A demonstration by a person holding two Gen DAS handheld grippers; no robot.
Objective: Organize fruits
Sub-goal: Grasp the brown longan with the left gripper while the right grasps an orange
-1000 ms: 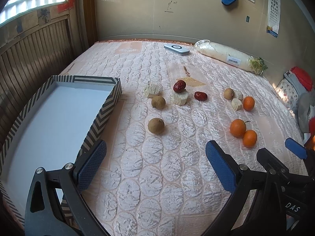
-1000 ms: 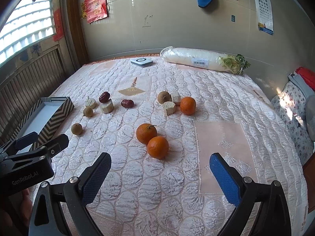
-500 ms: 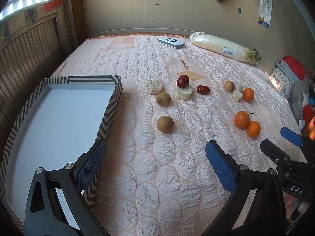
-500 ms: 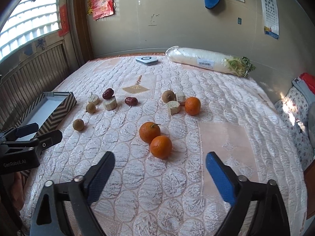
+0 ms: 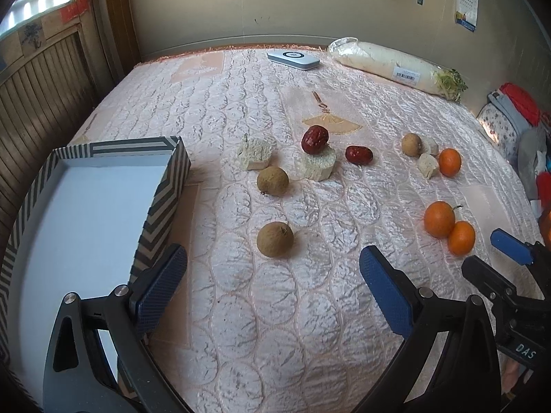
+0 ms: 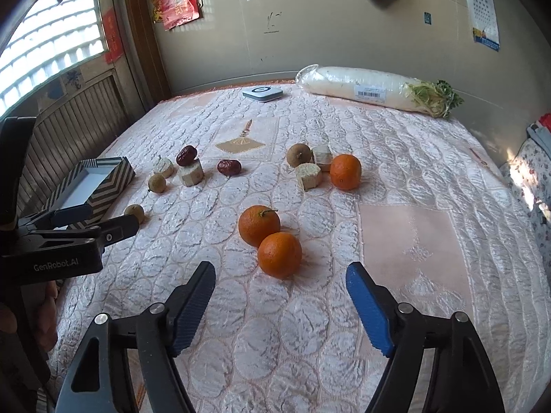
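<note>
On the quilted bed lie two brown longans (image 5: 274, 244) (image 5: 272, 180), two red dates (image 5: 315, 139) (image 5: 359, 155) and three oranges, two of them touching (image 6: 279, 254) (image 6: 259, 225). A striped box (image 5: 117, 148) with a white floor stands at the left. My left gripper (image 5: 272, 268) is open and holds nothing, the near longan just beyond its tips. The jaws of my right gripper (image 6: 280, 275) are closing. The near orange sits just ahead of them and the blue pads (image 6: 365, 303) do not touch it.
Pale crumbly blocks (image 5: 255, 153) (image 6: 310, 175) lie among the fruit, one under a date. At the back wall rest a wrapped white radish (image 6: 361, 89) and a flat white device (image 6: 262, 93). Clothes (image 5: 516, 110) pile up at the right edge.
The left gripper has moved forward over the bed, so the longans are nearer its tips. The right gripper's jaws have narrowed in front of the near orange.
</note>
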